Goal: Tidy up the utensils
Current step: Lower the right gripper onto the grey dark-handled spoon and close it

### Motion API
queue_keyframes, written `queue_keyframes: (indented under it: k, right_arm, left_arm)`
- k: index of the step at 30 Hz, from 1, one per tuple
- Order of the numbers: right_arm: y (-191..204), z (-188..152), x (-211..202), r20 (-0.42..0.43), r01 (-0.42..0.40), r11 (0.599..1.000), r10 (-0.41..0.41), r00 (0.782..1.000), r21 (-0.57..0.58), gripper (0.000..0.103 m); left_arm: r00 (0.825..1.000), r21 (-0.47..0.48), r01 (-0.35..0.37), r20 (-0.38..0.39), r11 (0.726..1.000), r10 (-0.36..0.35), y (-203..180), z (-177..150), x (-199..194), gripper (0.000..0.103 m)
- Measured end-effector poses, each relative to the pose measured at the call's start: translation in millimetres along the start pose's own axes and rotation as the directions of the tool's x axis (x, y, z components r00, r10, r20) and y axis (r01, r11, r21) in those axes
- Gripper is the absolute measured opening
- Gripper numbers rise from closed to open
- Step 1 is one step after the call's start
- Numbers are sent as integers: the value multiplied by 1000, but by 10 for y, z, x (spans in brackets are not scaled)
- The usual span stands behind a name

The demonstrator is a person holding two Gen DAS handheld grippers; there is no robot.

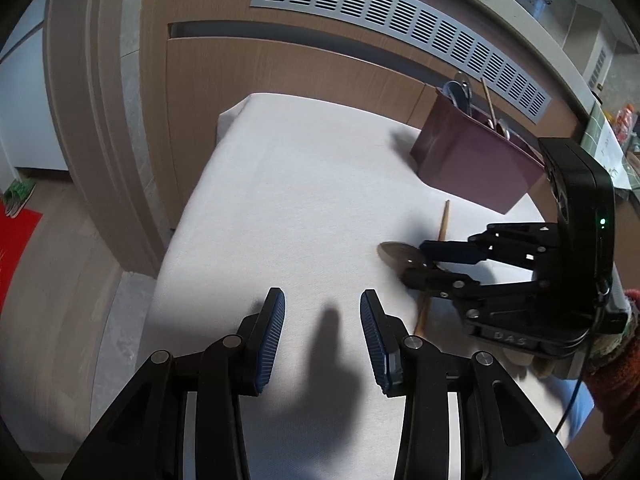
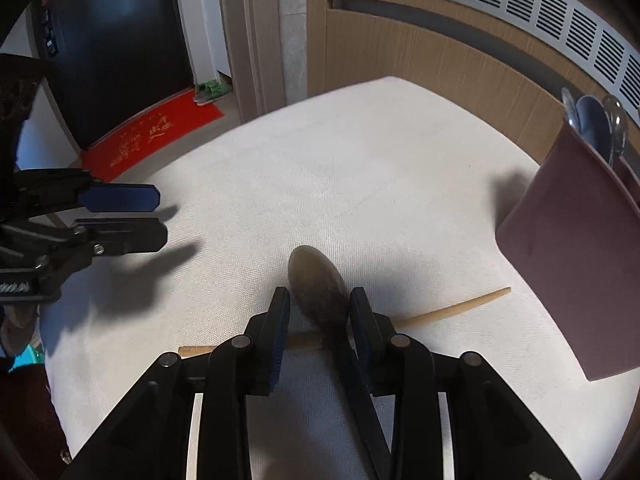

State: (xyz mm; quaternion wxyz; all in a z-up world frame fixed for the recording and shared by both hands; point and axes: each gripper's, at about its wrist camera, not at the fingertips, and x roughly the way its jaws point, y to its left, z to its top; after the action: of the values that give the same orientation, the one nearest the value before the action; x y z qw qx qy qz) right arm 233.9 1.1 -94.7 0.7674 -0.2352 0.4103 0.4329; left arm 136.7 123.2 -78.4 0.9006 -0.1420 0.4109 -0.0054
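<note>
Right claw [image 2: 318,312] sits nearest the lens, fingers parted approx. the width of a spoon neck, straddling the dark spoon [image 2: 316,280]. Pads look to be beside the neck, maybe brushing it; can't tell if they actually pinch yet. Spoon bowl points away from the cam, handle runs back under the claw body. Spoon lies across a wooden chopstick [image 2: 452,310] on the white cloth-covered surface [image 2: 360,168], so the two touch where they cross.

Left claw [image 1: 322,326] hangs over bare cloth w/ fingers wide apart, nothing between them, well apart from the utensils.

Risks, as I judge them:
- Spoon neck is narrow & smooth-looking; a grip off-centre could let it swivel, bowl-heavy end dropping.
- Closing low may catch the chopstick too, or drag it along & roll it off toward the edge.
- Cloth could bunch under the fingertips if claw presses down.
- Lifting toward the holder, a long handle could clip the rim and tip it; it looks light.

Containers: one maroon utensil holder [image 2: 576,264] stands at the far right of the surface, near the wood-panel wall. Poking above its rim in left wrist view: metal spoons [image 1: 460,88] at one end, another chopstick [image 1: 489,98] upright further along. Inner dividers, if any, aren't visible. Spoon & loose chopstick are both still outside it, just beside its near wall.
</note>
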Motion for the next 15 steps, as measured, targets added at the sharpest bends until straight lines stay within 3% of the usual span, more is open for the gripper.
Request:
queue_keyframes:
  k: [2, 4, 11, 15]
  right_arm:
    - [-8, -30, -30, 25, 36, 999, -36, 999, 22, 23]
    - [-19, -120, -153, 64, 82, 994, -87, 994, 79, 7]
    - [-484, -512, -623, 125, 82, 950, -125, 984, 302, 9]
    - [-552, -684, -745, 117, 17, 949, -56, 992, 313, 13]
  left_arm:
    - [1000, 13, 4, 0, 1000, -4, -53, 9, -3, 40]
    - [1000, 20, 12, 0, 1000, -12, -99, 13, -10, 40]
    - [999, 50, 48, -28, 998, -47, -270, 32, 75, 40]
    - [997, 60, 53, -55, 997, -49, -361, 18, 186, 40]
